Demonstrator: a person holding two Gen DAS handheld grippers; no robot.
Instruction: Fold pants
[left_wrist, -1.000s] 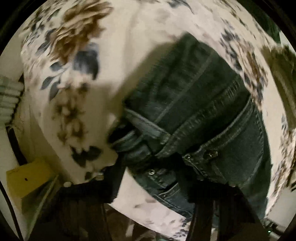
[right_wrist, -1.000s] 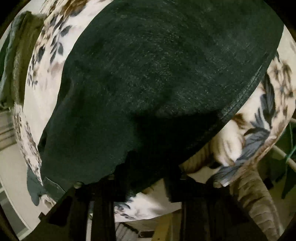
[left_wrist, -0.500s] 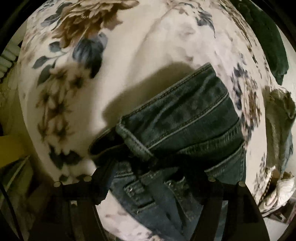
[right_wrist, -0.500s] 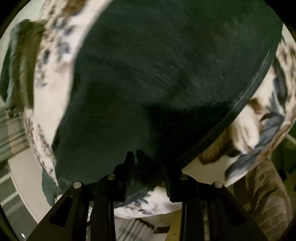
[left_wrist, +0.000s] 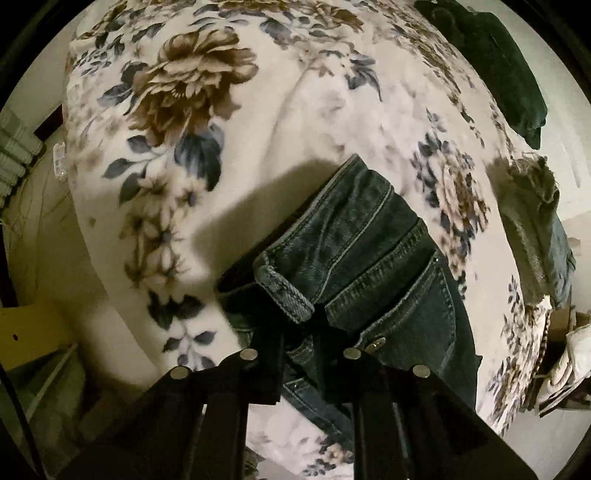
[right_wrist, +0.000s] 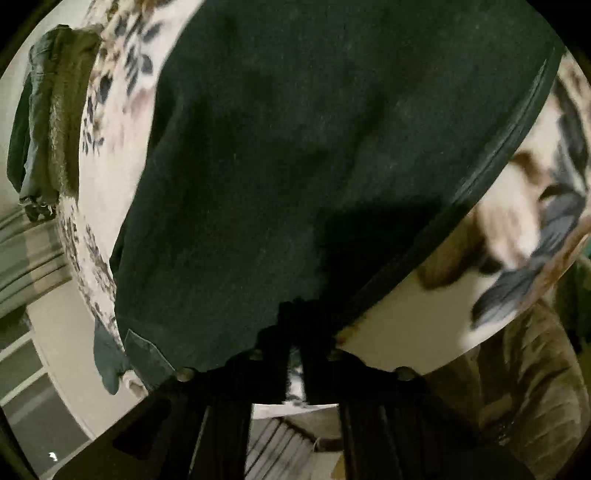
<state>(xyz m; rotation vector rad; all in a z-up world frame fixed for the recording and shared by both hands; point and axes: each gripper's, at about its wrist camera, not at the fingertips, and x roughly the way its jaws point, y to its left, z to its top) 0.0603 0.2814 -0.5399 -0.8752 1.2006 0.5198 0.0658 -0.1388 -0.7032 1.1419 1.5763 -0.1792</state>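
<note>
1. The jaws of the left gripper (left_wrist: 301, 354) are seen clamped on the waistband of the dark blue denim pants (left_wrist: 373, 254), just beside a belt loop and a metal rivet.
2. The jaws of the right gripper (right_wrist: 295, 332) are seen drawn nearly together on the near edge of the dark denim pants (right_wrist: 295, 147); only a narrow slit is left between them.
3. The pants are located on a white fleece blanket with brown and blue flowers (left_wrist: 177, 122), which is spread beneath them.
4. In the left wrist view, the waistband end is raised off the blanket, and a shadow is cast on the fabric to its left.
5. In the right wrist view, a broad flat panel of the denim fills most of the frame, and a stitched hem runs diagonally along its right side.
6. A dark green folded garment (left_wrist: 495, 62) is positioned at the far edge of the blanket, well apart from the pants.
7. A pale frayed garment (left_wrist: 532, 221) is positioned at the right edge of the blanket.
</note>
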